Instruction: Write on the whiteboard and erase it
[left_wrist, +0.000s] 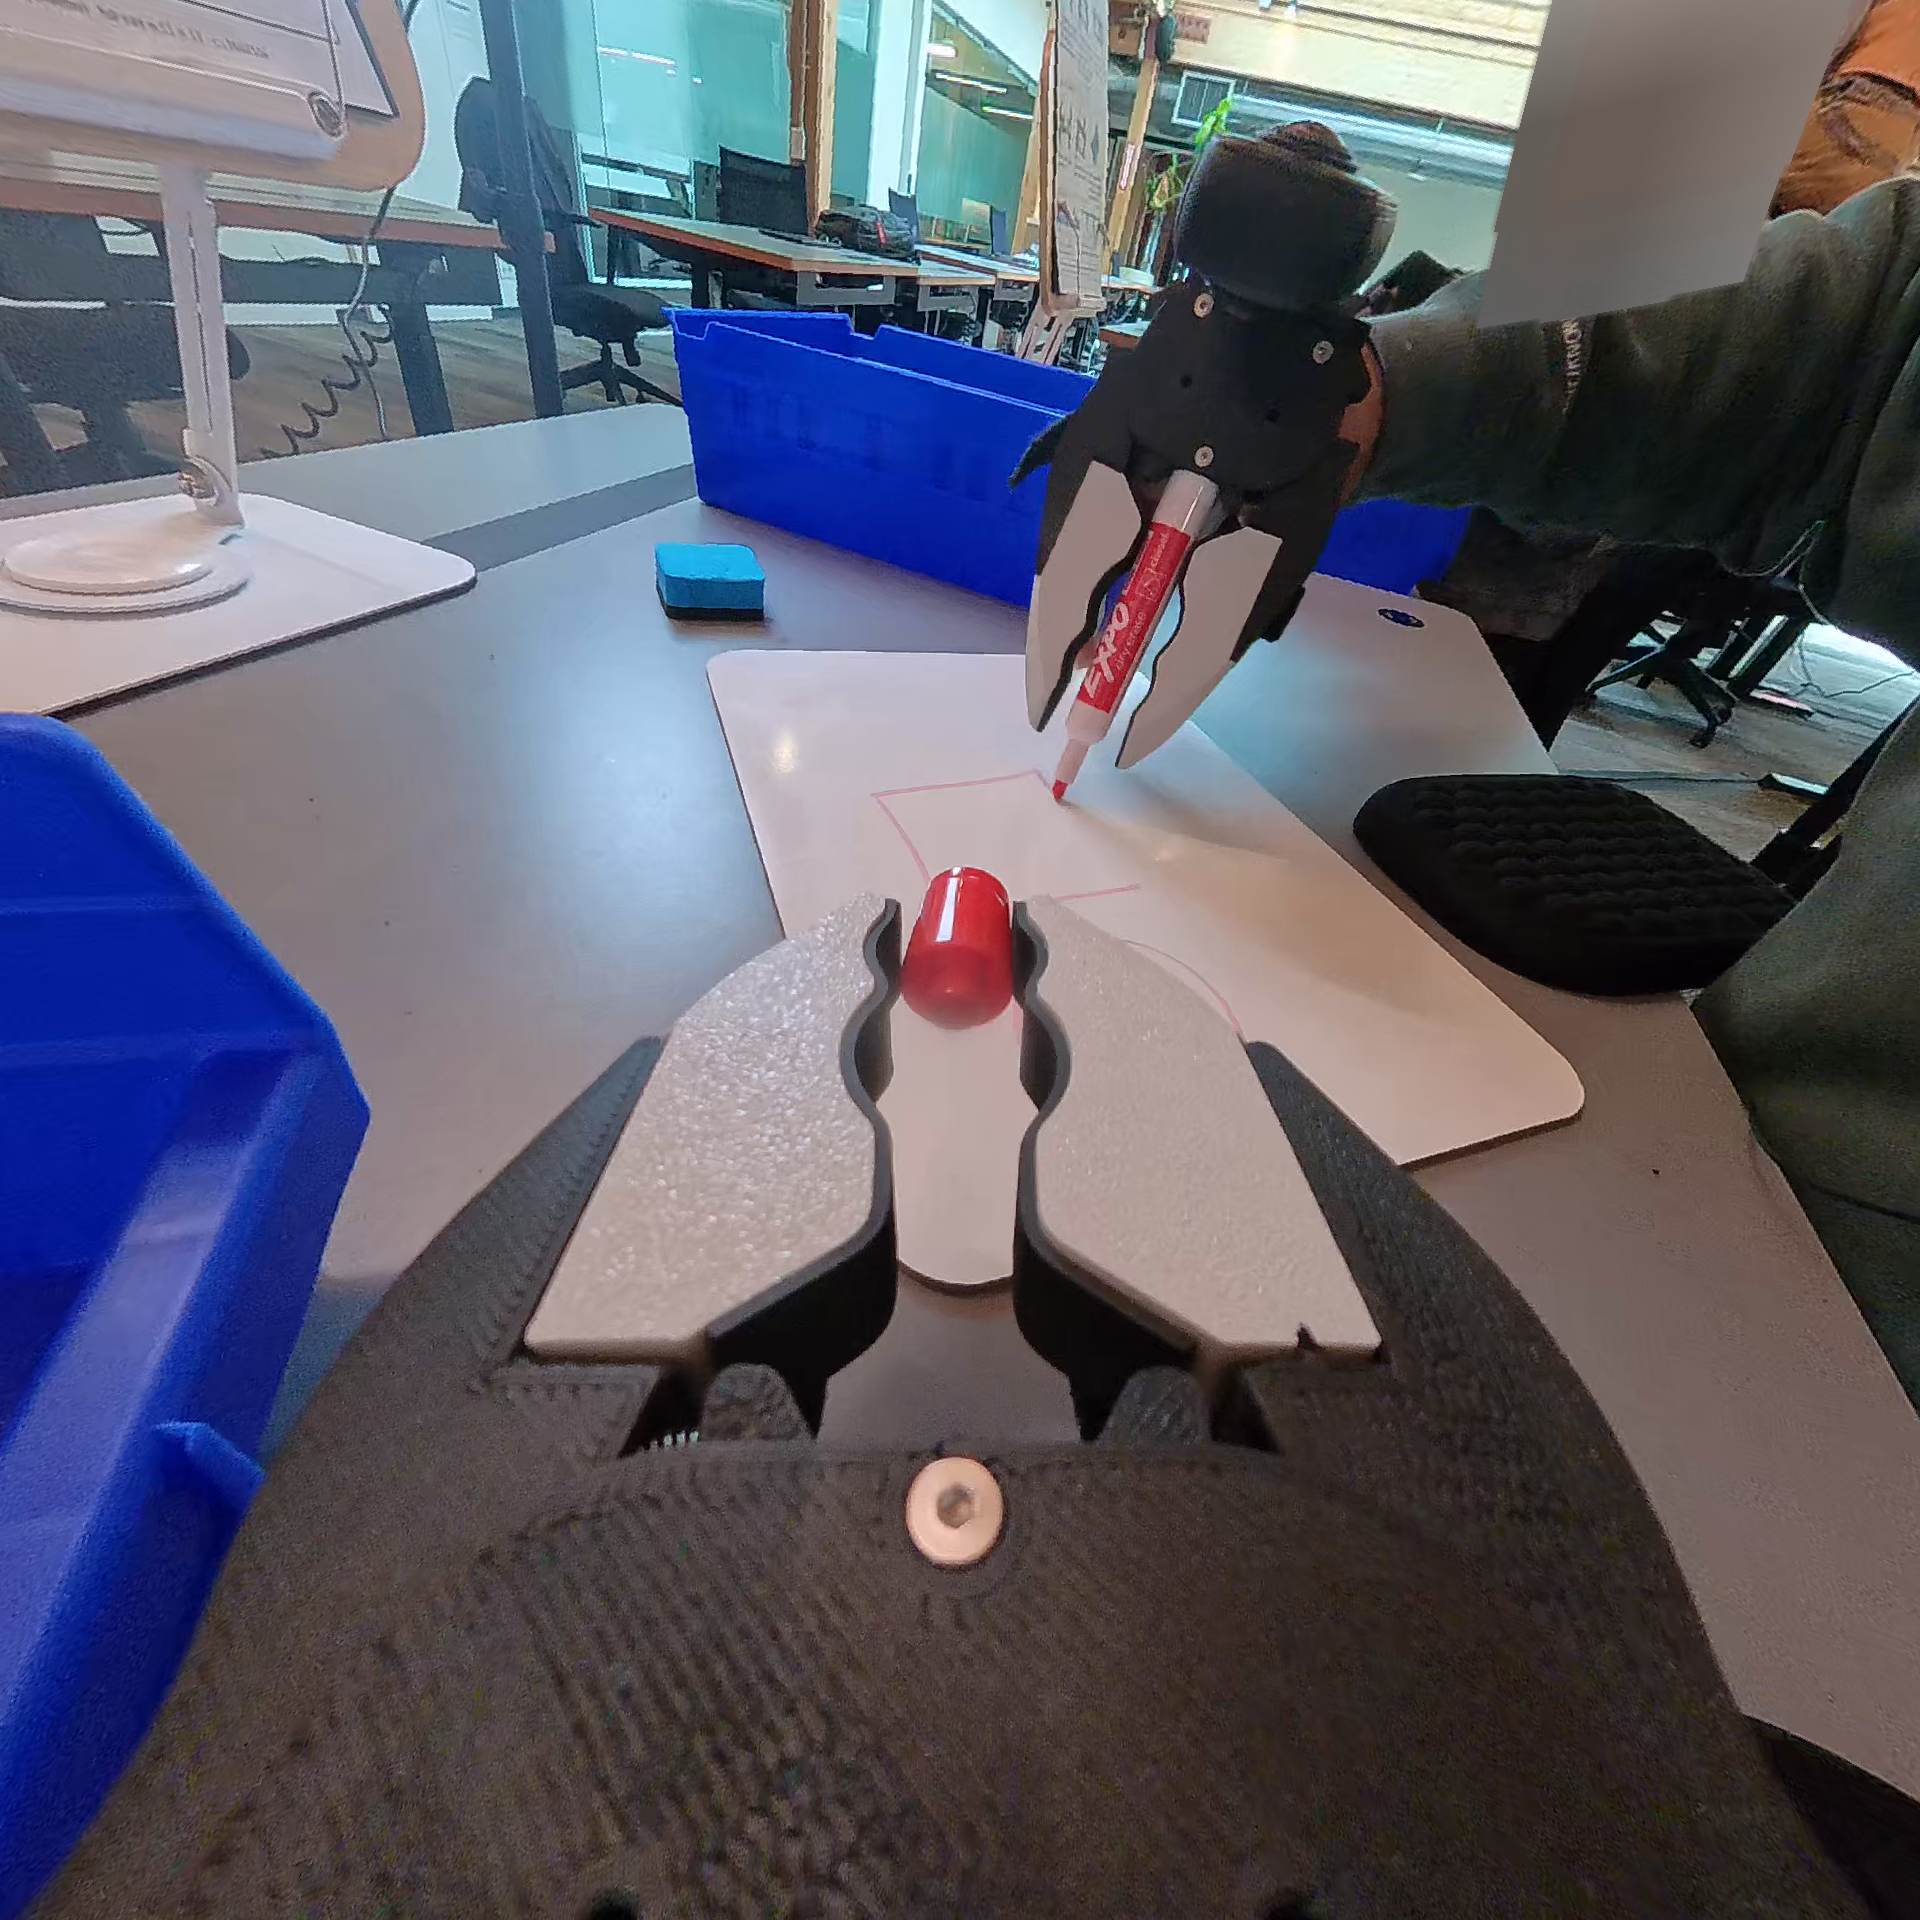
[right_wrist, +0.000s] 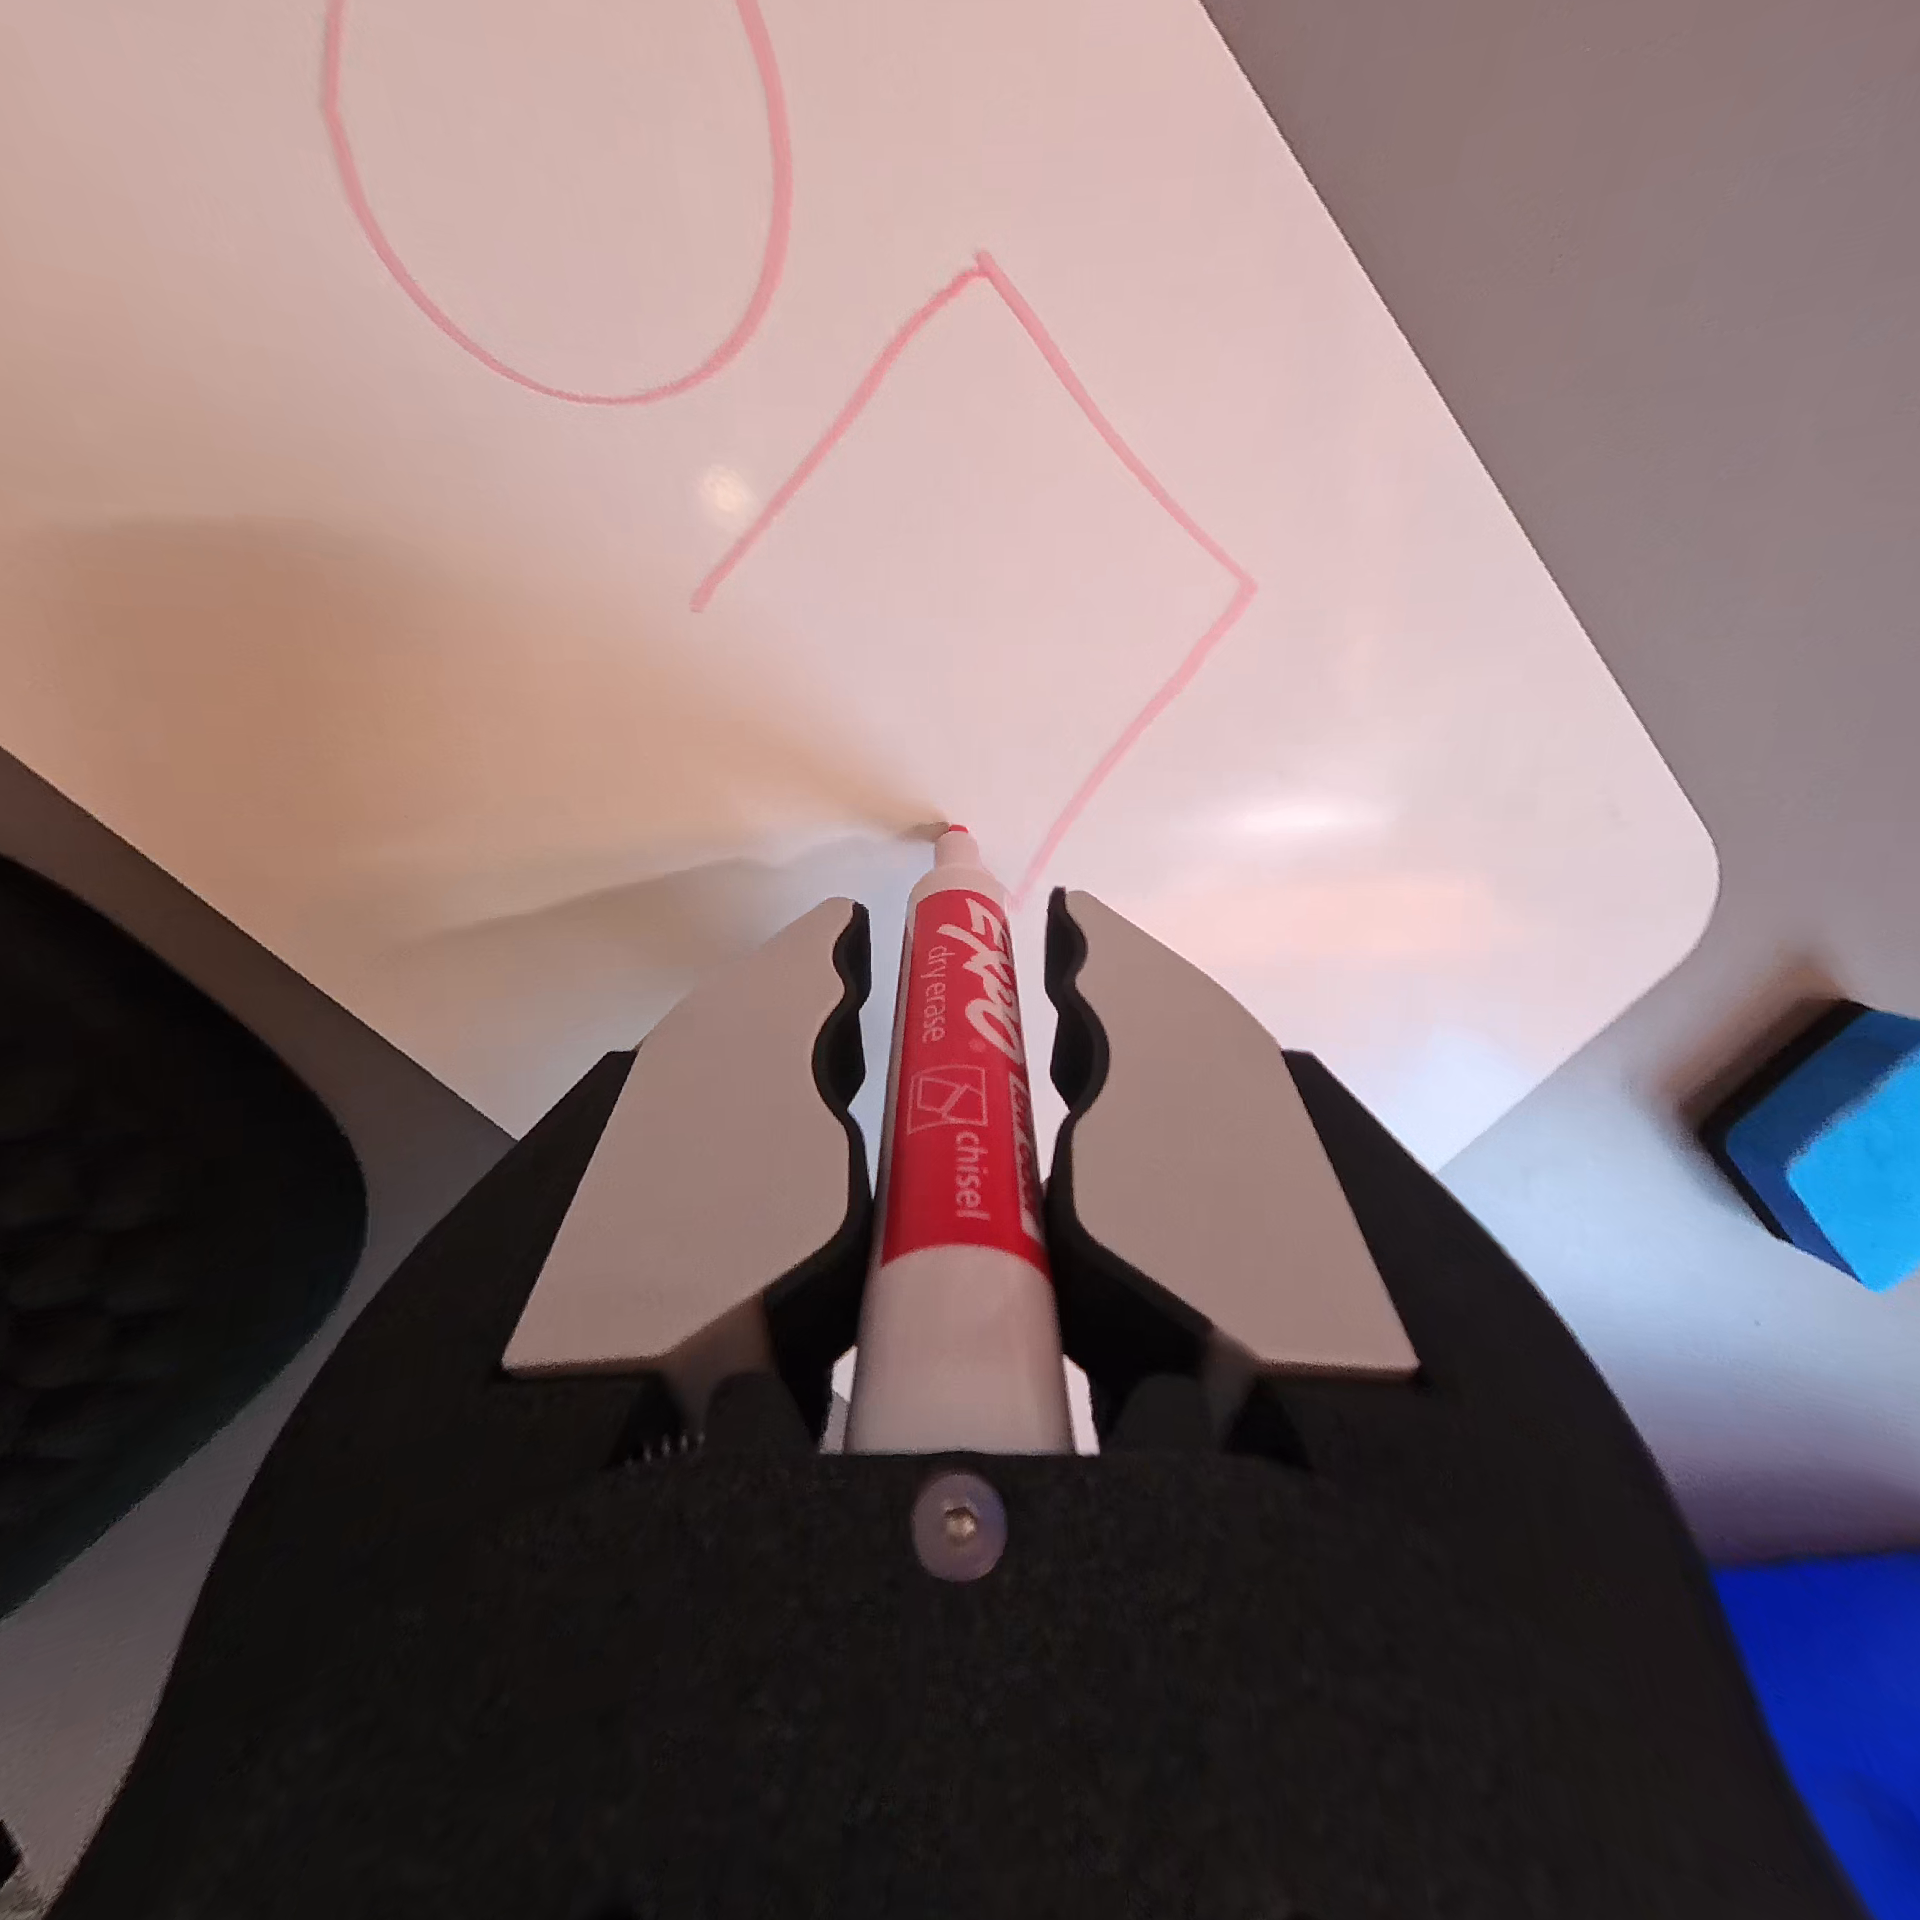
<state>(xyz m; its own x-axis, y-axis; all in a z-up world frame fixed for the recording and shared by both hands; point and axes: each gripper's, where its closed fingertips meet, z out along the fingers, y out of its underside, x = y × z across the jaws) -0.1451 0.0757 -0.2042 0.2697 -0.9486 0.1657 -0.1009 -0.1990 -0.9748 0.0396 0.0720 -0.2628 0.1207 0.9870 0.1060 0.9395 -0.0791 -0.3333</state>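
A small white whiteboard (left_wrist: 1299, 935) lies flat on the grey table; it also shows in the right wrist view (right_wrist: 1039, 260). My right gripper (right_wrist: 958, 914) is shut on a red dry-erase marker (right_wrist: 961, 1091), its tip touching the board beside a partly drawn red four-sided outline (right_wrist: 1132, 457) and a red loop (right_wrist: 769, 208). In the left wrist view that gripper (left_wrist: 1091, 743) holds the marker (left_wrist: 1127, 623) tilted, tip on the board. My left gripper (left_wrist: 956, 914) is shut on the red marker cap (left_wrist: 956, 945), low over the board's near end. A blue eraser (left_wrist: 710, 580) lies beyond the board, also in the right wrist view (right_wrist: 1839, 1143).
A long blue bin (left_wrist: 873, 436) stands behind the board, another blue bin (left_wrist: 135, 1091) at near left. A white lamp base (left_wrist: 125, 561) sits far left. A black wrist rest (left_wrist: 1558, 883) lies right of the board. A person's sleeve (left_wrist: 1662, 395) reaches in from the right. My right fingertips sit around 20 cm from my left ones. From the right gripper's tips to the blue eraser (left_wrist: 710, 580) is close to 20 cm. It turns up in the right wrist view (right_wrist: 1866, 1101) as well.
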